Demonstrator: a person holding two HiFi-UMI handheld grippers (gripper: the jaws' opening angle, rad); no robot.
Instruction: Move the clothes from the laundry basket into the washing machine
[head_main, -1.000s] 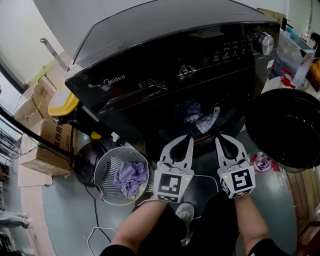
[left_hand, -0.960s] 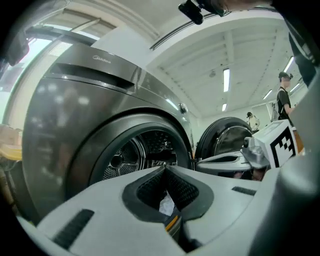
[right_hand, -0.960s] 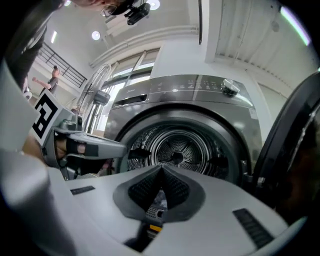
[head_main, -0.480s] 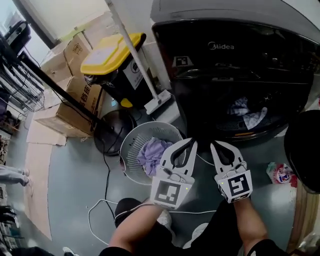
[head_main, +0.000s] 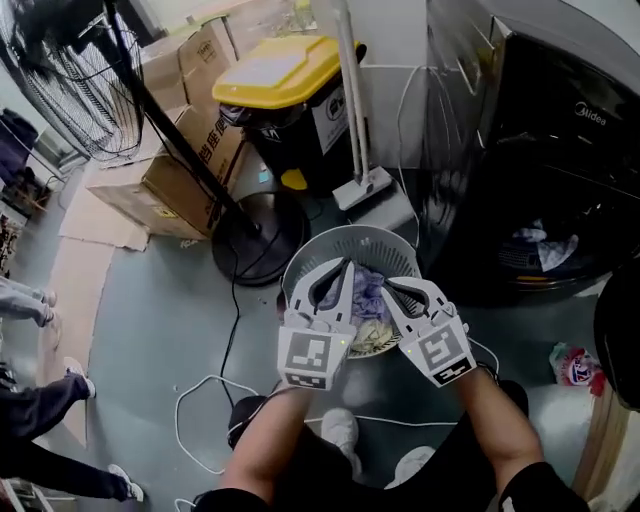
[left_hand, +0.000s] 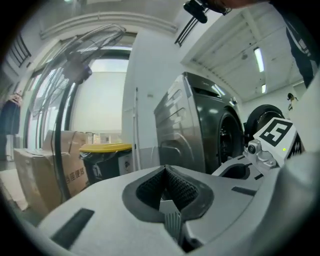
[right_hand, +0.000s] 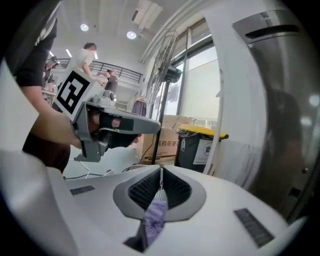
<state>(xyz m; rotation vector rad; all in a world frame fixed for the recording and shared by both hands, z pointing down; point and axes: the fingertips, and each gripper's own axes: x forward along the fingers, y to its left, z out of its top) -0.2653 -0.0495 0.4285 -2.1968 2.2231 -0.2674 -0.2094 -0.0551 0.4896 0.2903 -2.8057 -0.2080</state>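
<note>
A round white laundry basket (head_main: 330, 245) stands on the floor and holds a lavender cloth (head_main: 368, 285) over some paler clothes. Both grippers hover just above it, side by side. My left gripper (head_main: 344, 264) (left_hand: 165, 168) is shut with nothing between its pads. My right gripper (head_main: 389, 284) (right_hand: 161, 169) is shut too; a sliver of lavender shows through the slit behind its tips, and I cannot tell whether it is caught there. The dark washing machine (head_main: 560, 150) stands to the right with its door open and clothes (head_main: 540, 250) in its drum.
A standing fan's round base (head_main: 250, 245) and pole sit left of the basket. Behind are a yellow-lidded bin (head_main: 280, 75), cardboard boxes (head_main: 190, 150) and a mop head (head_main: 365, 185). A white cable (head_main: 200, 400) loops on the floor, and a packet (head_main: 570, 365) lies at the right.
Both grippers swung left, away from the washing machine's opening, and came down over the basket. The head view turned with them, so the machine now sits at the right edge.
</note>
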